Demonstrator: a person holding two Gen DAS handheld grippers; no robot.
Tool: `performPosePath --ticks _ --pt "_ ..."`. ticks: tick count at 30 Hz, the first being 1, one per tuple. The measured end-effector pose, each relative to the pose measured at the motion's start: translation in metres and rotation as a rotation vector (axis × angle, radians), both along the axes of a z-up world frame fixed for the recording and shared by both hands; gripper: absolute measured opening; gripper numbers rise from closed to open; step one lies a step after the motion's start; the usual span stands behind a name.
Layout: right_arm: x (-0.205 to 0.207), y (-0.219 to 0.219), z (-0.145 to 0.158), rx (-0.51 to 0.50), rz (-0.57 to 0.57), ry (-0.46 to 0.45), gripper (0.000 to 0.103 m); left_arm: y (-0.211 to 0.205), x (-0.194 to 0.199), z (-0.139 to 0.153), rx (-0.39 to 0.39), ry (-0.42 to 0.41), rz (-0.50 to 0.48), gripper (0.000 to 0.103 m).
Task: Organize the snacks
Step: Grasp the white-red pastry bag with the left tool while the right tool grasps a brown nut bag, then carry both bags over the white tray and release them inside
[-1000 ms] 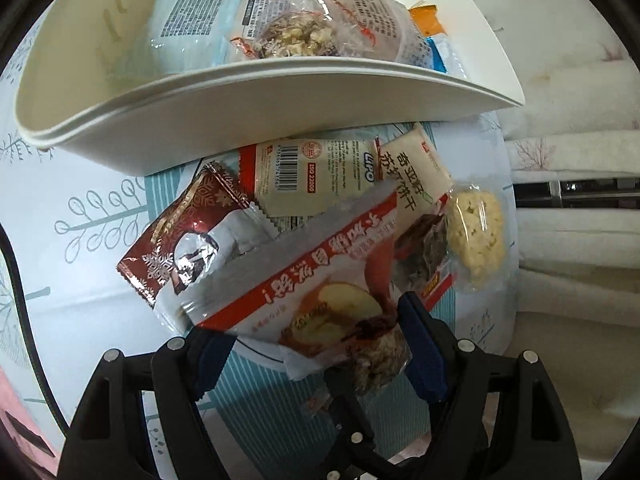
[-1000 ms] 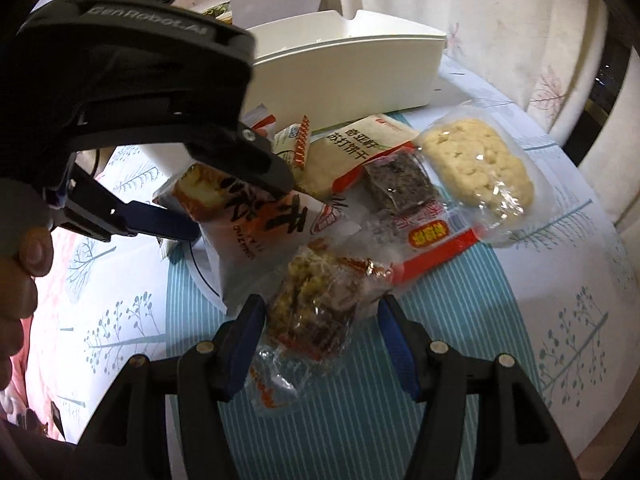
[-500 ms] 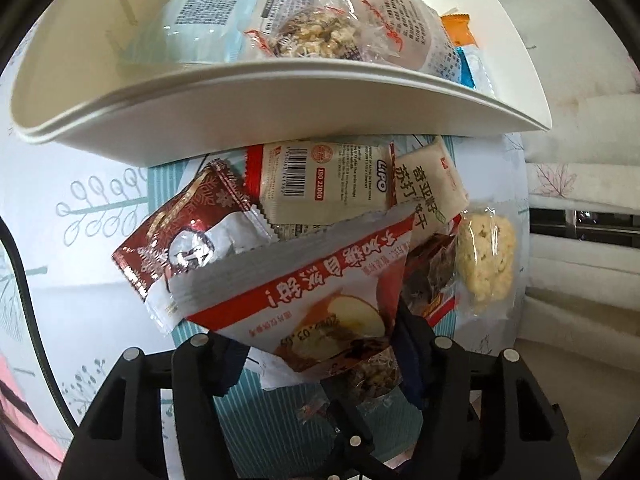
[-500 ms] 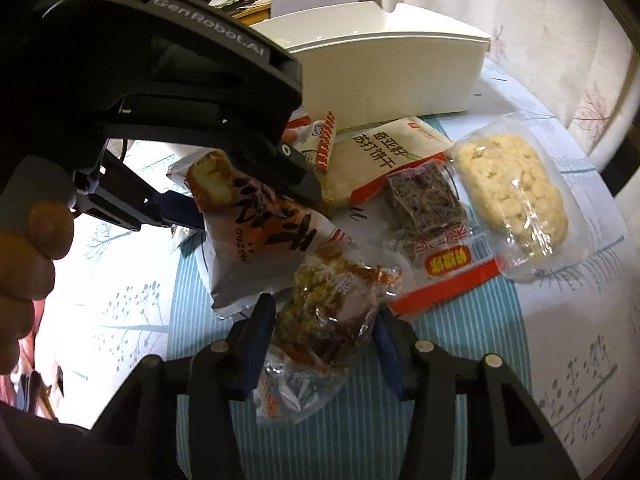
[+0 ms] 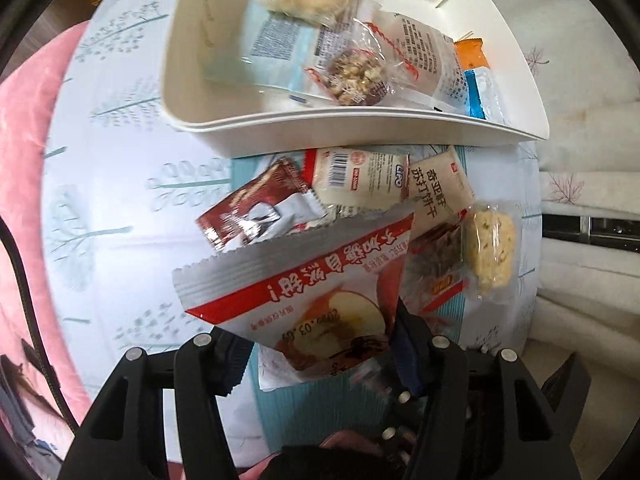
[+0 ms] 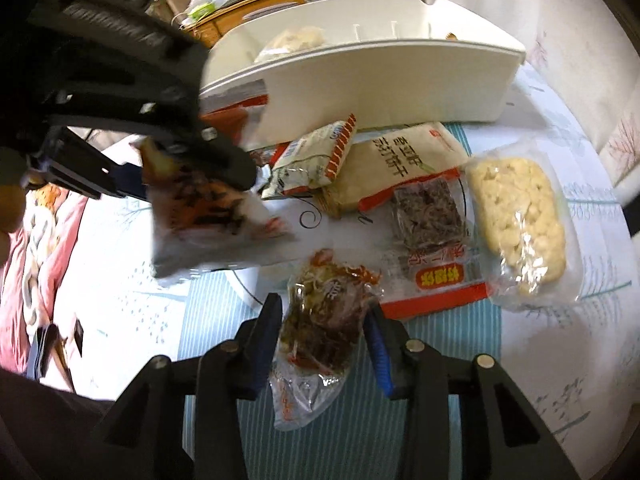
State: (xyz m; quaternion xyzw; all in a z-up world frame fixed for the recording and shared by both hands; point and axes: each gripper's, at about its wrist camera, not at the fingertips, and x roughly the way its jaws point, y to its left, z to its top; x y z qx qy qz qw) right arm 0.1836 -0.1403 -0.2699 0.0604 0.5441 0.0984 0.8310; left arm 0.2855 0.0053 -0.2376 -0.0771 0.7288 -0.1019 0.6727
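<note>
Left wrist view: the left claw (image 5: 316, 344) has just been closing and now pinches the red-and-silver apple packet (image 5: 304, 292), which sits higher above the desk (image 5: 132, 208) than a second ago. More of the white bin (image 5: 360, 128) shows now, with several packets lying inside it. The brown packet (image 5: 256, 216) and barcode packet (image 5: 356, 180) lie on the desk just before the bin.

Right wrist view: the right claw (image 6: 324, 328) has just been narrowing and grips the clear nut bar packet (image 6: 320, 332). Beyond it the pale puffed bar (image 6: 520, 228) and dark bar (image 6: 428, 212) lie on the desk, nearer the frame's right than before.
</note>
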Motion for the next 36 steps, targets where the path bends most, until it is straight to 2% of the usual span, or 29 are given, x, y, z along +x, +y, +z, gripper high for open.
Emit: performPosePath --ticks 3,7,12,20,25,31,34,36 --pt "0.006 0.001 0.011 0.001 0.05 -0.021 0.041 0.009 -0.003 0.014 0.016 0.046 -0.008 0.058" --pt "0.018 -0.001 0.029 0.008 0.089 -0.046 0.041 0.025 0.003 0.045 -0.023 0.039 0.004 0.058" --pt "0.032 -0.005 0.056 0.064 0.092 -0.078 0.041 0.04 0.024 0.081 0.012 -0.011 0.025 0.058" --pt "0.069 -0.017 0.096 0.188 0.038 -0.157 0.041 0.048 0.063 0.119 0.053 -0.118 0.041 0.058" --pt "0.099 -0.036 0.118 0.212 -0.018 -0.251 0.041 0.042 0.082 0.129 0.038 -0.2 0.051 0.059" --pt "0.122 -0.053 0.123 0.216 -0.085 -0.309 0.041 0.027 0.094 0.125 -0.018 -0.315 0.042 0.059" --pt "0.13 -0.06 0.12 0.194 -0.112 -0.331 0.042 0.023 0.098 0.116 -0.014 -0.331 0.038 0.059" --pt "0.135 -0.067 0.119 0.193 -0.136 -0.332 0.047 0.021 0.098 0.112 -0.015 -0.332 0.042 0.061"
